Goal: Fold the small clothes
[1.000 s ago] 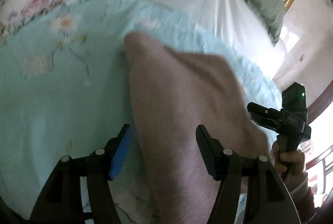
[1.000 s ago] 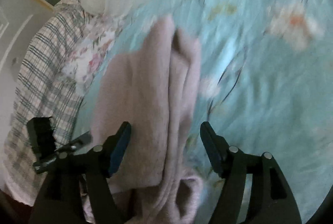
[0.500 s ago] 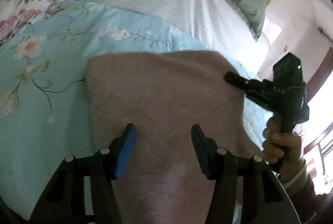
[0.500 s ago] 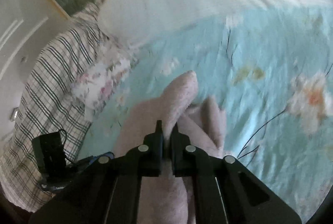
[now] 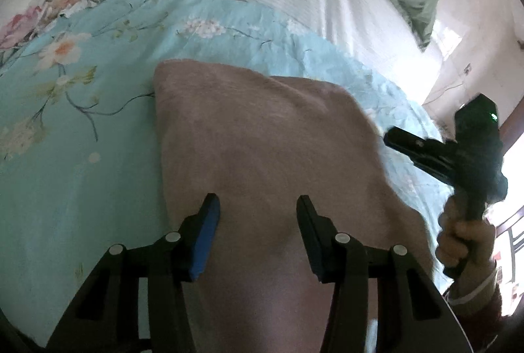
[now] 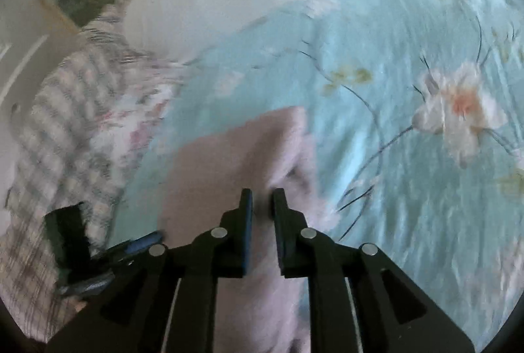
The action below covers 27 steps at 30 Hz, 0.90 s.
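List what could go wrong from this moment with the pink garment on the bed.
1. The right gripper has its jaws nearly closed with only a small ridge of the pink garment between them; the fabric could slip out.
2. The left gripper is open over the cloth, holding nothing down, so pulling may drag the whole piece across the floral sheet.

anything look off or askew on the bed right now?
Only the fuzzy pink-brown garment: in the right wrist view its right-hand edge is bunched into loose flaps, not squared. It lies on the floral turquoise bedspread. Left tool is open above it; right tool is slightly parted, blurred.
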Each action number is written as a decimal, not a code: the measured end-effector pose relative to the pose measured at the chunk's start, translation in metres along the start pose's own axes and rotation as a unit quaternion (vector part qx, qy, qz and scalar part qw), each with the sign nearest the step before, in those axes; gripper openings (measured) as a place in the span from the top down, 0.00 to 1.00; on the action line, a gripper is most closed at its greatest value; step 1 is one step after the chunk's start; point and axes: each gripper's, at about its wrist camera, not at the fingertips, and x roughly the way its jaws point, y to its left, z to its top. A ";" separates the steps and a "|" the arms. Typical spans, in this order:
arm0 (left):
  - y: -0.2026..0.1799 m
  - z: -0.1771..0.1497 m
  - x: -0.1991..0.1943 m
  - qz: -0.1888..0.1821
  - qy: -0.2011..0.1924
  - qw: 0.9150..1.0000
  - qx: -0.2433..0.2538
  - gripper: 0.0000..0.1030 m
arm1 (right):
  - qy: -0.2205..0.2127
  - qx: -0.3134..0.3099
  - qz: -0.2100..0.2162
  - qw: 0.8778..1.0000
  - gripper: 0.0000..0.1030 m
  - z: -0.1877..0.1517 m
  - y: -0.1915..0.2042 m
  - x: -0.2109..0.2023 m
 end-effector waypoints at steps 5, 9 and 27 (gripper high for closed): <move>-0.012 -0.035 -0.042 -0.029 -0.014 0.999 0.013 0.52 | 0.003 -0.065 0.011 0.998 0.46 -0.049 0.045 -0.045; -0.025 -0.067 -0.059 -0.045 -0.003 0.998 0.038 0.51 | 0.015 -0.063 0.007 0.998 0.46 -0.089 0.049 -0.064; -0.043 -0.117 -0.035 -0.020 0.041 0.995 0.094 0.51 | 0.061 0.000 -0.068 0.996 0.78 -0.133 -0.017 -0.043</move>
